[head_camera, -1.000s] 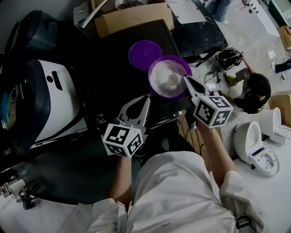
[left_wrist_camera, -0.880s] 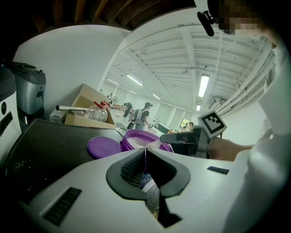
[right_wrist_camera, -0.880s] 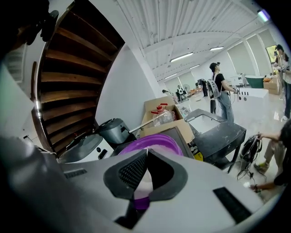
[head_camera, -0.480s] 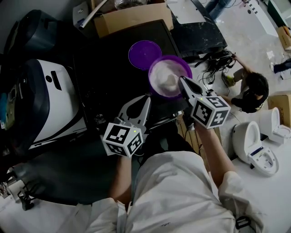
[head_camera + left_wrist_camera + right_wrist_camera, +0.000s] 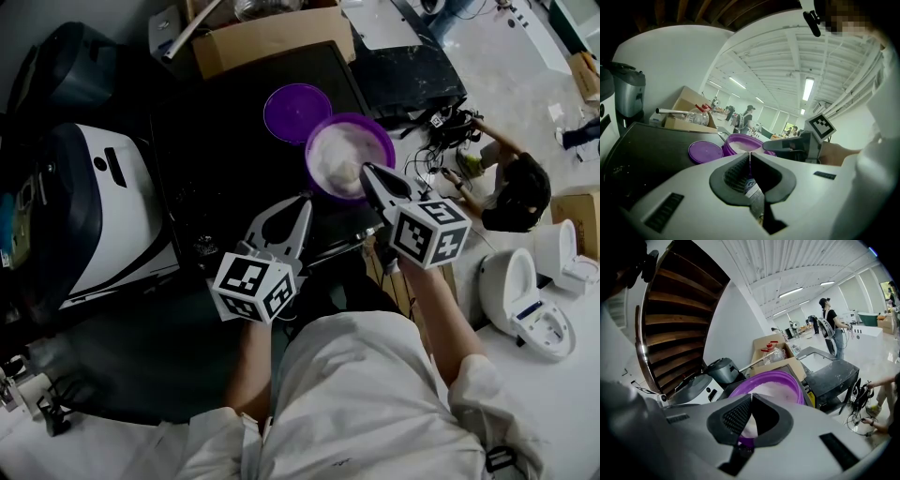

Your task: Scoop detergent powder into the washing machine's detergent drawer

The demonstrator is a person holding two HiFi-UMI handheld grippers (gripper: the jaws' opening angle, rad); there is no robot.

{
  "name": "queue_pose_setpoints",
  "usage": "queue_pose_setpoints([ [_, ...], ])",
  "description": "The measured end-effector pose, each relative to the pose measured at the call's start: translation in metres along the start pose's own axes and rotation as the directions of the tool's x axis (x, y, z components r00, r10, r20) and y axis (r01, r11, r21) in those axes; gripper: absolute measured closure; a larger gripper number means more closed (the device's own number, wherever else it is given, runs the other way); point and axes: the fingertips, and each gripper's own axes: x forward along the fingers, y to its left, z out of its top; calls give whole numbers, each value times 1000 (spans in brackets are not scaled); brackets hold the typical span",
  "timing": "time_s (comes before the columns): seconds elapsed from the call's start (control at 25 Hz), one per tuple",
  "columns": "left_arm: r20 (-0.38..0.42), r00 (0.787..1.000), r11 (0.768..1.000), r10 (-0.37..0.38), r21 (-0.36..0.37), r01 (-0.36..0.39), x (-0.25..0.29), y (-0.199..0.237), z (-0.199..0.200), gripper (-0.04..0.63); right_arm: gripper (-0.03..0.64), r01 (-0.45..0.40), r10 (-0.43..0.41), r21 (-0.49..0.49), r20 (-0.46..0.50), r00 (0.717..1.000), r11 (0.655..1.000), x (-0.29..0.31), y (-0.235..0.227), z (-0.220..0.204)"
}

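Filling the purple tub [image 5: 385,141] on the dark tabletop [image 5: 216,141], white detergent powder [image 5: 339,159] sits under the right tongs [image 5: 366,173], closed, tips at the near rim. Purple lid [image 5: 297,111] just beside tub. Left tongs [image 5: 302,202] closed, nearer the person.

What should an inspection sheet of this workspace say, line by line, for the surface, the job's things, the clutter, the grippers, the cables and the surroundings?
Surface: dark worktop, dimly lit.
Job's things: purple tub, uncovered, holds white powder; purple lid lies flat beside it; no scoop or detergent drawer made out.
Clutter: cardboard box behind the worktop.
Grippers: left gripper shut, short of the tub; right gripper shut, tips at the tub's near rim.
Cables: tangle on the floor at the right, beside a crouching person.
Surroundings: white appliance at the left.
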Motion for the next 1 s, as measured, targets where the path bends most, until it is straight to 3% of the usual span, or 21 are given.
queue_pose_setpoints([
  [0.72, 7, 1000, 1000, -8, 7, 8, -6, -5, -1, 574, 611, -90, 90, -11, -56, 994, 996, 4, 34, -17],
  [1.0, 10, 1000, 1000, -6, 9, 5, -11, -4, 0, 574, 611, -134, 137, 98, -27, 990, 986, 5, 38, -14],
])
